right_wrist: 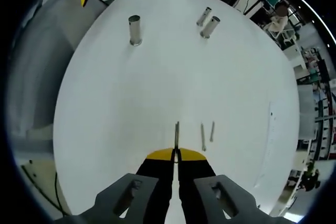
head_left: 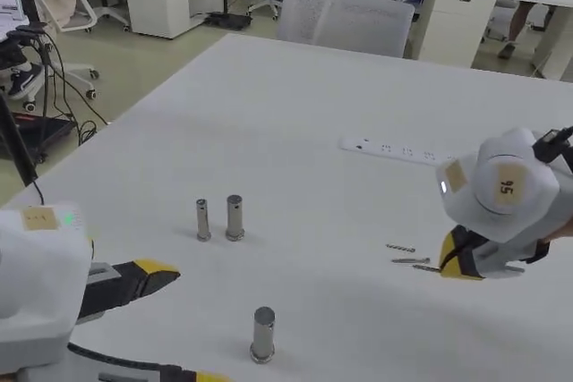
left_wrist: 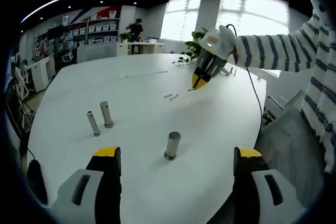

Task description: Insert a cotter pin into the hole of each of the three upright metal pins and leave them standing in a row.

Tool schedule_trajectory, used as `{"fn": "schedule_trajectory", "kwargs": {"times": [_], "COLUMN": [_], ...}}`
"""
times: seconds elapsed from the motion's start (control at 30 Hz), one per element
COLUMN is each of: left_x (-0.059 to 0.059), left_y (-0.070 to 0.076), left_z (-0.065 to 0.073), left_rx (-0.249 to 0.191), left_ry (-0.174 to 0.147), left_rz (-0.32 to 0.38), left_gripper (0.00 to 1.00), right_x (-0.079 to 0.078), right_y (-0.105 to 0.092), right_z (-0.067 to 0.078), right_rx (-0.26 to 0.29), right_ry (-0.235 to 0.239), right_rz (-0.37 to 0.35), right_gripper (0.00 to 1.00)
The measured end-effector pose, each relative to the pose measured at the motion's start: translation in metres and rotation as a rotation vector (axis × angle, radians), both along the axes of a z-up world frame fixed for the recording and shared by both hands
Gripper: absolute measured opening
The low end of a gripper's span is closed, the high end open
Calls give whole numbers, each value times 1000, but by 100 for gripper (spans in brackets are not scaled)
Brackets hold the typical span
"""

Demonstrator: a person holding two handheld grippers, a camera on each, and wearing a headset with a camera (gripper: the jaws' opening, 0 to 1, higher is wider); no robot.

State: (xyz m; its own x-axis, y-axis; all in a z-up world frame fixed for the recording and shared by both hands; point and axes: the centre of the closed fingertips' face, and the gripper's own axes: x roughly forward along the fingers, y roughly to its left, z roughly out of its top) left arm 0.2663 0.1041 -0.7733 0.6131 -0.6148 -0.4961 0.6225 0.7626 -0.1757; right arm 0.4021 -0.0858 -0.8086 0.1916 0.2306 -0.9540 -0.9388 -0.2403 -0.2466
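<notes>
Head view first: the white table (head_left: pixel 295 114) carries three upright metal pins, a thin pin (head_left: pixel 203 220) and a thicker pin (head_left: pixel 235 217) standing just beside each other, and a third pin (head_left: pixel 262 335) alone, nearer the person. Down at lower left the left gripper (head_left: pixel 183 324) hangs over the table, jaws spread wide, nothing in them. Over on the right, the right gripper (head_left: pixel 452 263) points its yellow tips down next to two loose cotter pins (head_left: pixel 400 247), with a power strip (head_left: pixel 394 151) lying beyond them. Now the left gripper view: the jaws stand far apart and empty, the third pin (left_wrist: pixel 171 145) sits between them a little ahead, and the pair is off to the left. Across the table the right gripper (left_wrist: pixel 201 81) reaches out from a striped sleeve (left_wrist: pixel 273 59), tips tilted toward the tabletop. And the right gripper view: the jaws are pressed together on a cotter pin (right_wrist: pixel 177 132), which sticks straight out from the tips. The two loose cotter pins lie side by side just to its right, and the three metal pins stand well apart from it on the far side, near the left gripper's yellow tips.
</notes>
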Motion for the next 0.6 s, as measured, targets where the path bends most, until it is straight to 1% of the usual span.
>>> {"fn": "schedule_trajectory", "kwargs": {"times": [0.07, 0.17, 0.3, 0.5, 0.6], "left_x": [3, 7, 16, 30, 35], "left_y": [-2, -3, -7, -21, -29], "left_z": [2, 6, 13, 23, 25], "left_rx": [-1, -4, -10, -38, -47], "left_ry": [-7, -10, -25, -48, -50], "left_rz": [-12, -19, -28, -50, -61], "left_gripper": [87, 86, 83, 78, 75], "right_x": [-3, -5, -8, -12, -15], "right_y": [1, 3, 7, 13, 16], "right_z": [2, 5, 9, 15, 18], "right_rx": [3, 10, 20, 45, 59], "right_ry": [-10, -21, -46, -74, -88], "right_rz": [12, 20, 24, 17, 13], "right_gripper": [2, 2, 2, 2, 2]}}
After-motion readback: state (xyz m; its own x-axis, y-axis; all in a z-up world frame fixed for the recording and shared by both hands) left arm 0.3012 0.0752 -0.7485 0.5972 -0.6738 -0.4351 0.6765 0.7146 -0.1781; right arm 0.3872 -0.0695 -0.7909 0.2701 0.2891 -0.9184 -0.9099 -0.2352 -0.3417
